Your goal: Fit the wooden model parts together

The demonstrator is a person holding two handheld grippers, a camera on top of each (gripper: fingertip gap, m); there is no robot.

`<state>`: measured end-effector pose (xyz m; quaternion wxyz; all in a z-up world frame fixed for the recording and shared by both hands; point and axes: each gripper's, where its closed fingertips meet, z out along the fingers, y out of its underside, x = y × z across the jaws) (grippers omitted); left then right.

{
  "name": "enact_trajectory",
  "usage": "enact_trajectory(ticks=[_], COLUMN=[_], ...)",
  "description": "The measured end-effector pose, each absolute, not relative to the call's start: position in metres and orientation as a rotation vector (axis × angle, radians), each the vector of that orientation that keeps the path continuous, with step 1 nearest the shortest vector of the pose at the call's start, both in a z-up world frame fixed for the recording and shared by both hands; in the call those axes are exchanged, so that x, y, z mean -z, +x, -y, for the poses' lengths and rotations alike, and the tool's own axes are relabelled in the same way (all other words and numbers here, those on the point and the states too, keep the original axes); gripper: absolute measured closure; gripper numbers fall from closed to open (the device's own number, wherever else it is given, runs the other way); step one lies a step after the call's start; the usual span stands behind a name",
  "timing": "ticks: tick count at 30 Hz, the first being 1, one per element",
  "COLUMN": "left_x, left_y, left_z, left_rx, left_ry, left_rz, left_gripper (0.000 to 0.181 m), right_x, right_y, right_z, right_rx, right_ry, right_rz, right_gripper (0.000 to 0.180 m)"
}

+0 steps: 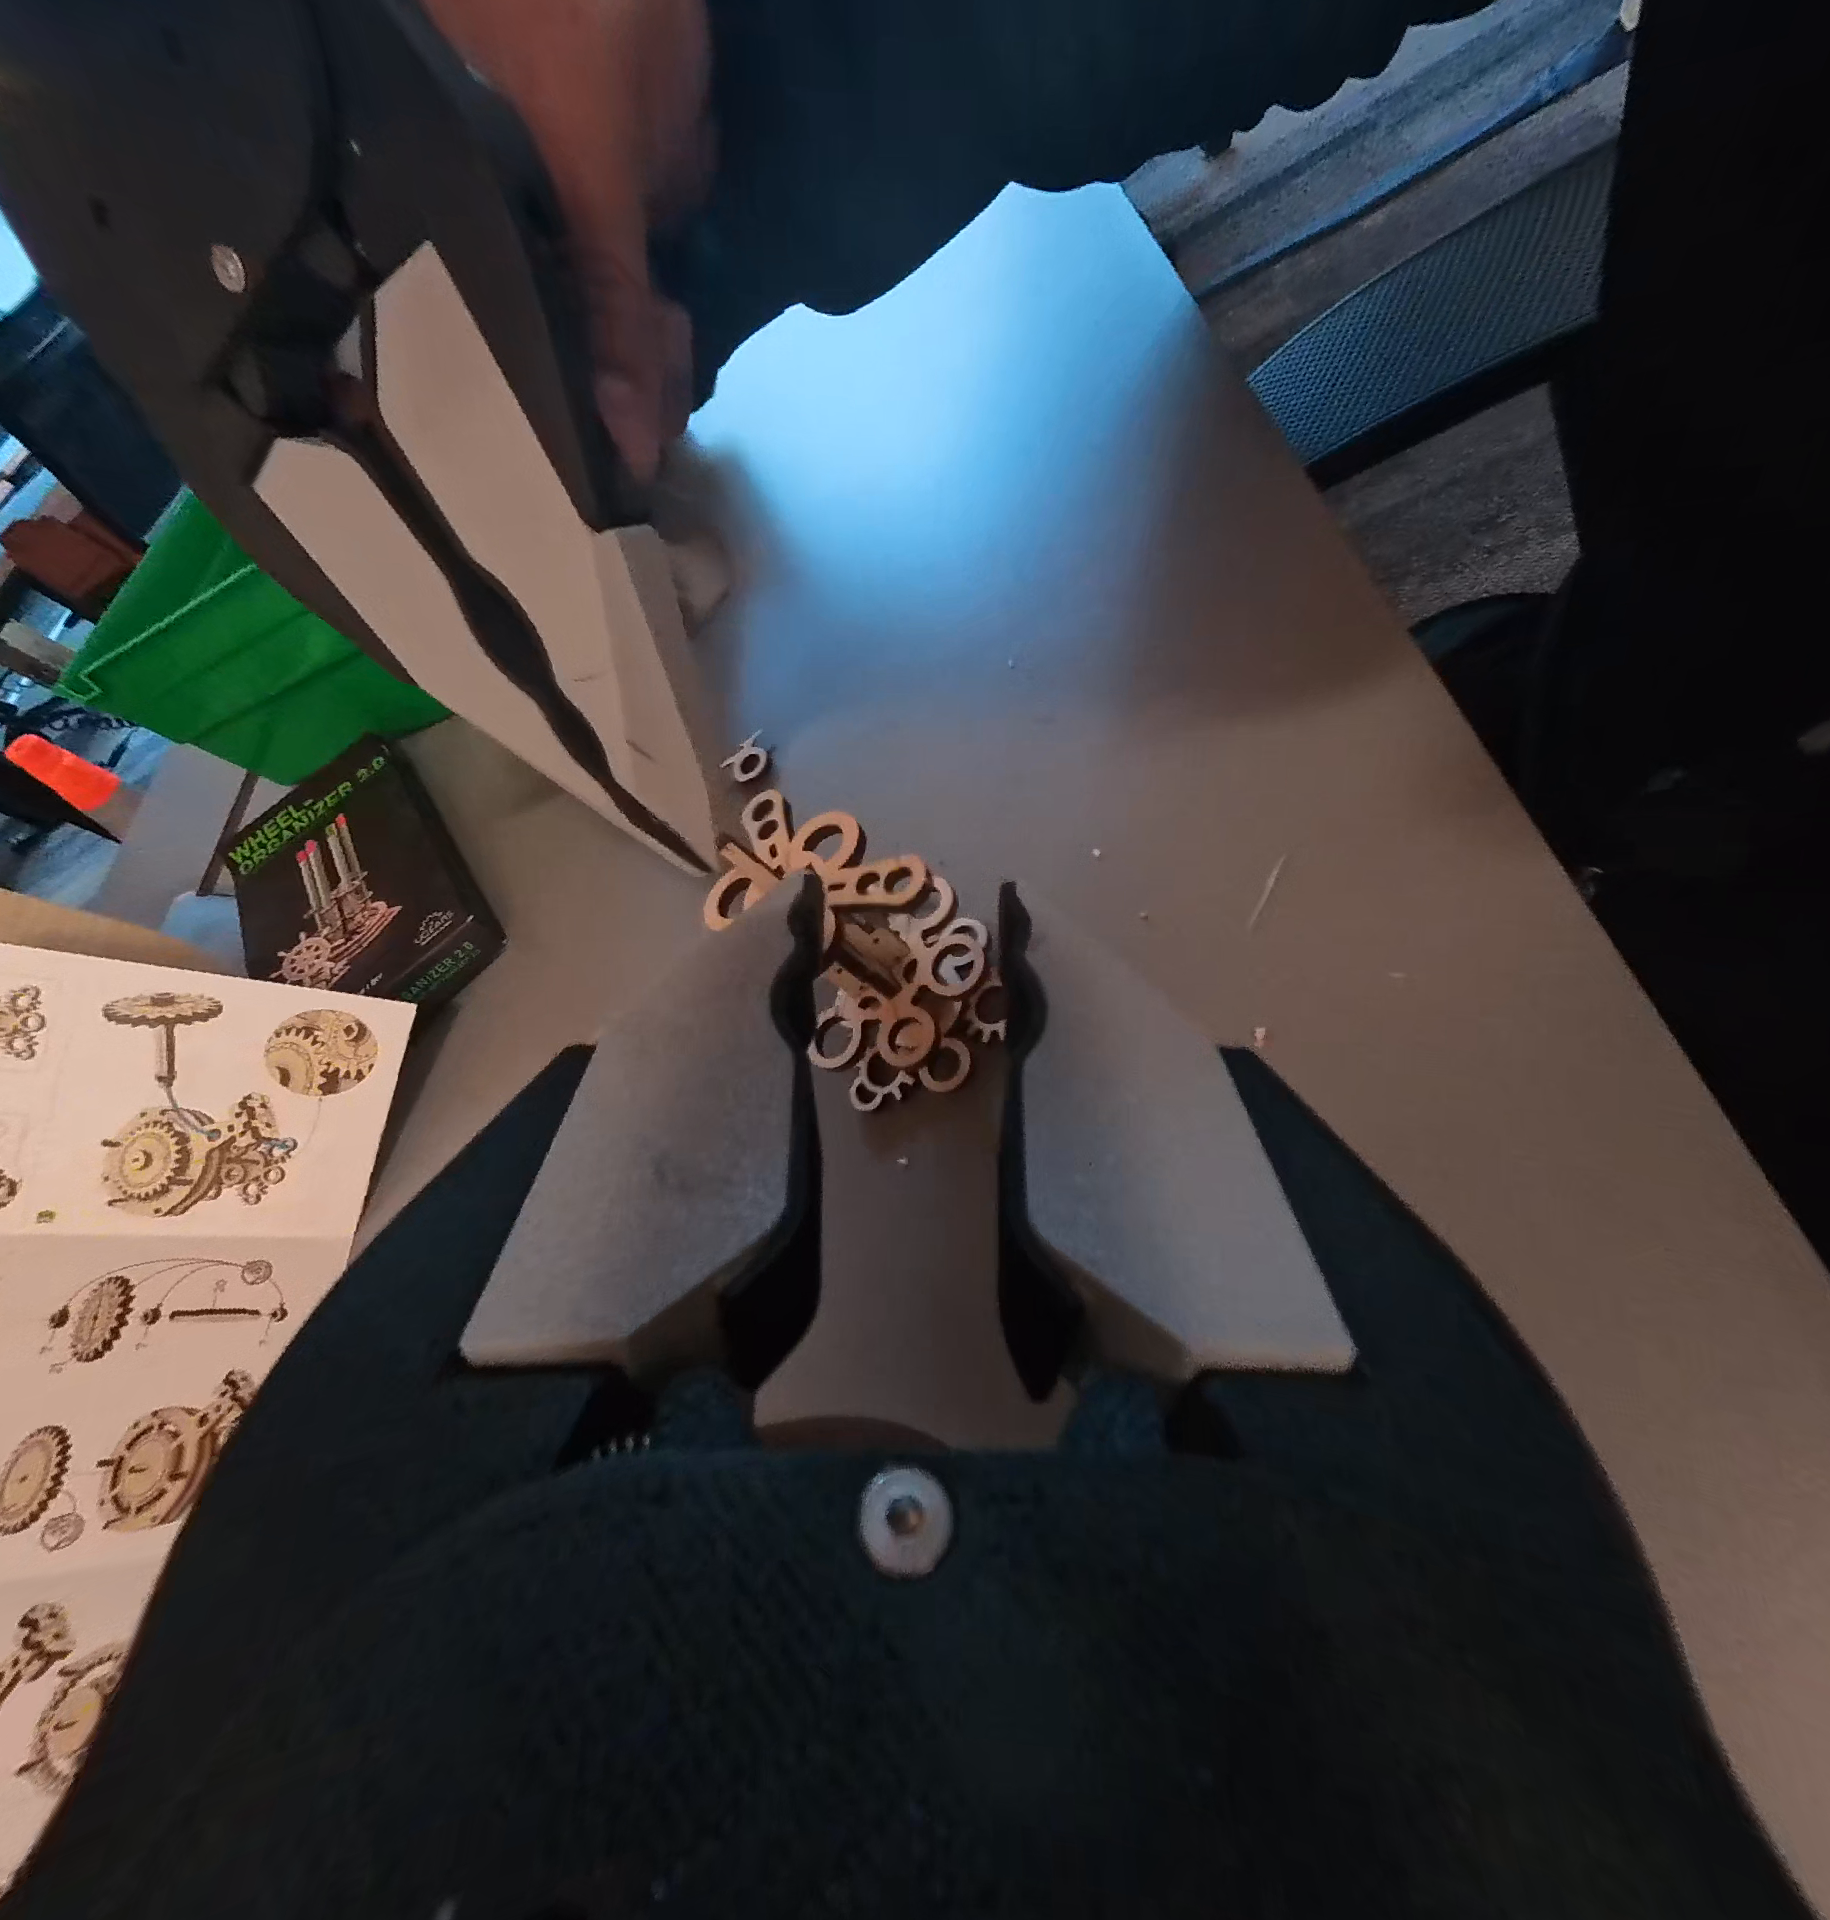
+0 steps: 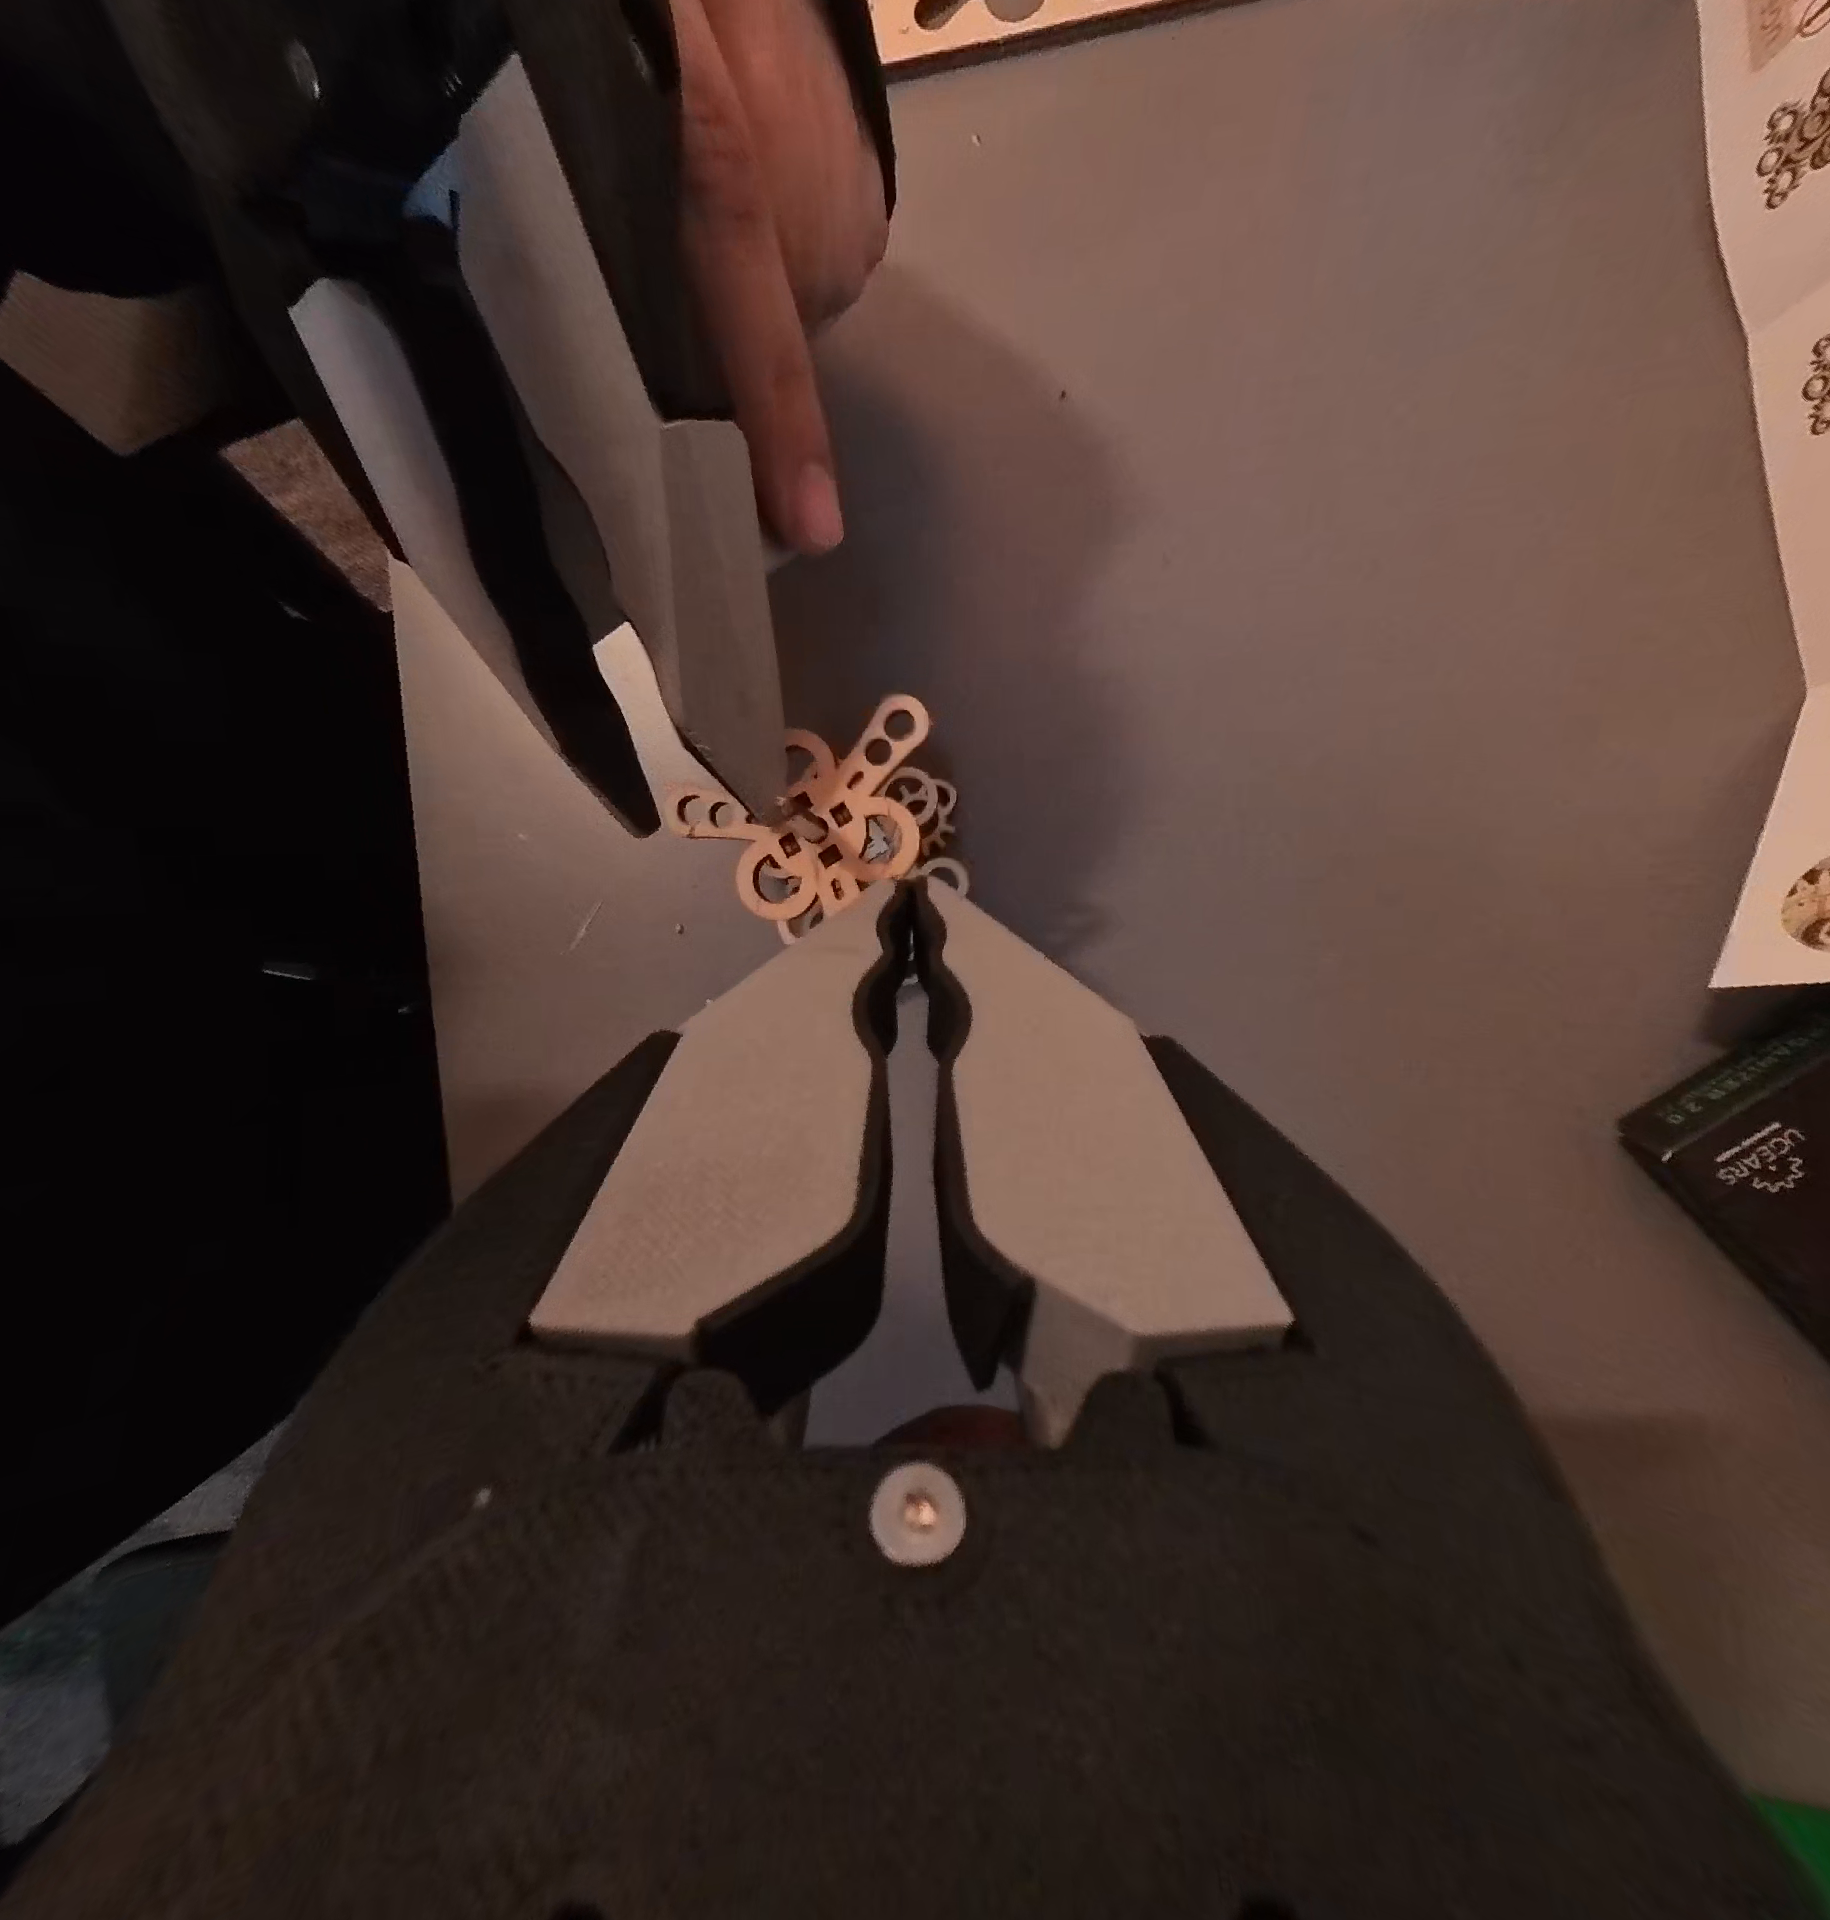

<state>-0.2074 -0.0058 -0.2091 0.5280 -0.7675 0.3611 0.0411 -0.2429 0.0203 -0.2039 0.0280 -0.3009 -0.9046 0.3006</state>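
Observation:
A pale wooden model (image 1: 890,966) of ringed, perforated parts lies on the grey table (image 1: 1098,623). My left gripper (image 1: 909,899) is open, one finger on each side of the model. My right gripper (image 2: 912,902) is shut, its tips touching the model's edge (image 2: 838,831); I cannot tell whether it pinches a part. In the left wrist view the right gripper (image 1: 708,862) comes in from the upper left and meets a ring at the model's left side. In the right wrist view the left gripper (image 2: 698,805) reaches in from the upper left, with a hand (image 2: 786,260) on it.
A small loose wooden piece (image 1: 747,756) lies just beyond the model. An instruction sheet (image 1: 142,1195) and a black box (image 1: 371,883) lie to the left, with a green bin (image 1: 225,644) behind. The table edge (image 1: 1410,644) runs along the right. A wooden sheet (image 2: 994,31) lies farther off.

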Motion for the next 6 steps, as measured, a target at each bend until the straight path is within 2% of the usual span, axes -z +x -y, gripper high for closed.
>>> enact_trajectory(ticks=[1, 6], left_x=[0.209, 0.205], left_y=[-0.208, -0.21], left_z=[0.006, 0.007], left_rx=[-0.105, -0.117], left_ry=[-1.838, -1.839], left_rz=[-0.867, -0.866], left_gripper=[0.149, 0.144], right_x=[0.202, 0.188], right_y=[-0.245, -0.246], right_z=[-0.021, -0.014], right_rx=[-0.919, -0.996], right_ry=[-0.923, -0.897], right_rz=[2.781, 2.776], right_gripper=[0.18, 0.18])
